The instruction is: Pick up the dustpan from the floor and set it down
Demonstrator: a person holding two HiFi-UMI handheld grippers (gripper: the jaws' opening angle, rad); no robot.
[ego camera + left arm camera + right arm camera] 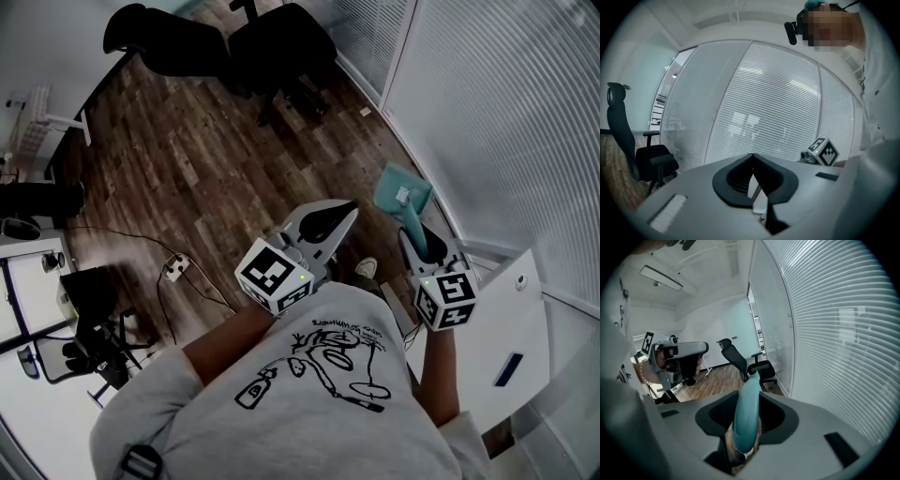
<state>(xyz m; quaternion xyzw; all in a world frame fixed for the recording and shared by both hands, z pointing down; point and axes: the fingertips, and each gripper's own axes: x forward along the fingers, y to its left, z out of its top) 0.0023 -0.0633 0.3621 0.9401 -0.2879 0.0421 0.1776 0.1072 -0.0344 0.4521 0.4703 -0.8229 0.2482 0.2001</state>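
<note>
The teal dustpan [404, 191] hangs above the wooden floor close to the blind-covered glass wall, with its pan pointing away from me. My right gripper [419, 246] is shut on its handle [746, 411], which runs up between the jaws in the right gripper view. To the left, my left gripper [349, 212] is held at about the same height. Its jaw tips meet with nothing between them [753, 157], and it points at the blinds. From the right gripper view, the left gripper [679, 352] shows off to the left.
Two black office chairs [272, 47] stand at the far end of the wooden floor [187, 159]. Glass walls with blinds [497, 112] run along the right. A white cabinet top [511, 319] is at my right side. A power strip with cables [175, 269] lies on the left.
</note>
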